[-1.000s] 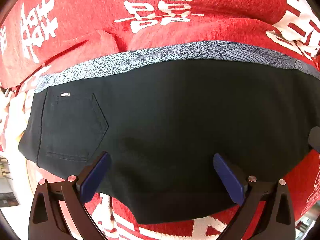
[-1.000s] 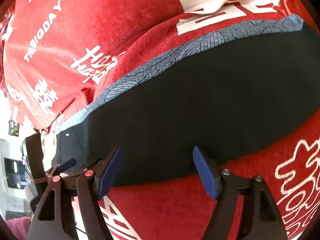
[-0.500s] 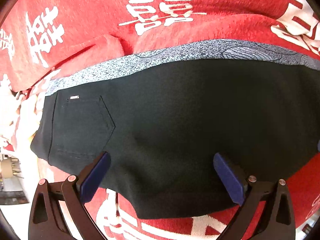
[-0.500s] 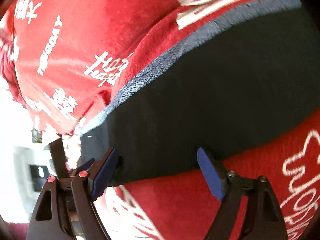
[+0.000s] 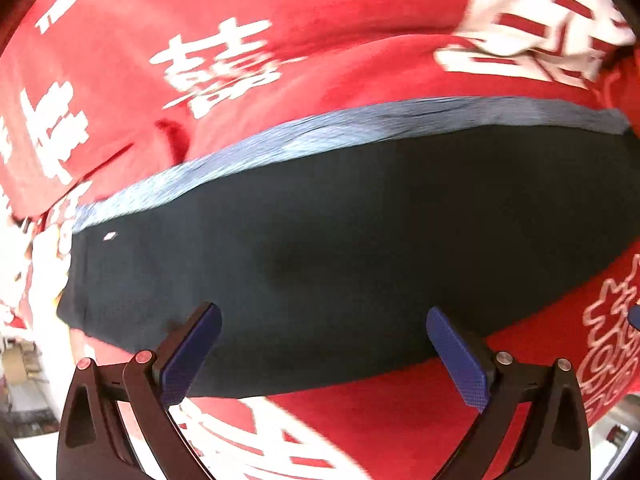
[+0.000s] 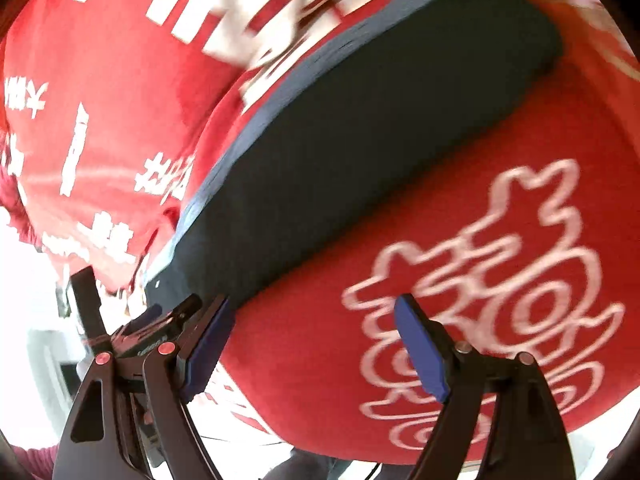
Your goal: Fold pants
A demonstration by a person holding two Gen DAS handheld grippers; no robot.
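The black pants lie flat in a long band on a red blanket, with a blue-grey patterned strip along their far edge. My left gripper is open and empty, hovering over the pants' near edge. In the right wrist view the pants run diagonally up to the right. My right gripper is open and empty, over the red blanket just off the pants' near edge. The left gripper's body shows at the lower left of that view.
The red blanket with white characters covers the whole surface and shows in the right wrist view too. The blanket's edge and bright floor lie at the left and along the bottom of both views.
Both grippers have swung right and pulled back from the pants. The right gripper has moved off the pants' edge onto the bare blanket. Both stayed open; the views are motion-blurred.
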